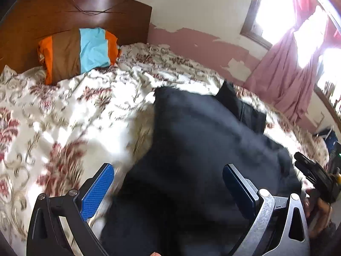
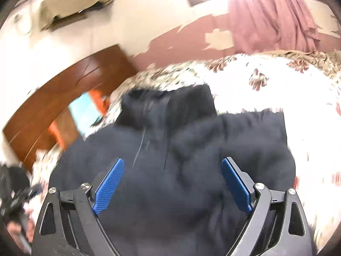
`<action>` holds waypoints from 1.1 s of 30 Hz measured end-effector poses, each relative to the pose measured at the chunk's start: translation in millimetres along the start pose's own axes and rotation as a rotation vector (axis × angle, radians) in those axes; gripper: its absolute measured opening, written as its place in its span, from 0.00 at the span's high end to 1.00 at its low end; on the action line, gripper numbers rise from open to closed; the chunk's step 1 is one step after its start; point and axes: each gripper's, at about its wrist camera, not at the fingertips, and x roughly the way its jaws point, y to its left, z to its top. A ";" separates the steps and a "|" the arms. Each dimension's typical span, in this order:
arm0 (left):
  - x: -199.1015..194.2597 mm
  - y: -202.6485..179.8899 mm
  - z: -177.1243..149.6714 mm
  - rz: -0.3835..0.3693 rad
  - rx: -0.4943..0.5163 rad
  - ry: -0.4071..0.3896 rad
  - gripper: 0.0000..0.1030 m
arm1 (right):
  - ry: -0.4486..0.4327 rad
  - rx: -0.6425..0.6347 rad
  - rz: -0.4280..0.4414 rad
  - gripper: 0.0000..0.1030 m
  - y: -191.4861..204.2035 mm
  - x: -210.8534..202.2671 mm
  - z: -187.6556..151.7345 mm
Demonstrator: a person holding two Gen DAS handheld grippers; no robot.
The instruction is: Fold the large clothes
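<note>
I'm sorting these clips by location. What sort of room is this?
Most likely a home bedroom: a bed with floral bedding, a wooden headboard, and a pink curtain at the window.

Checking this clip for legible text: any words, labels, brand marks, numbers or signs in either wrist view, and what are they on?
None can be read in either view.
Dark jacket: no label or logo shows; heavy motion blur.
Blue jaw pads: grid texture only, no markings.
Striped pillow: plain colour bands.
Floral bedspread: pattern only.
Dark items at the left wrist view's right edge: too blurred to tell.
</note>
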 end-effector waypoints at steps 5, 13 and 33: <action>18.8 -39.1 53.1 0.039 0.021 -0.065 0.00 | -0.081 0.240 -0.023 0.13 -37.7 61.6 44.2; 92.4 -107.2 107.6 0.033 0.033 -0.098 0.00 | -0.164 0.328 0.158 0.13 -61.5 119.1 44.8; 237.1 -149.1 121.0 0.082 -0.063 -0.041 0.40 | -0.079 0.237 0.241 0.29 -79.1 189.9 73.8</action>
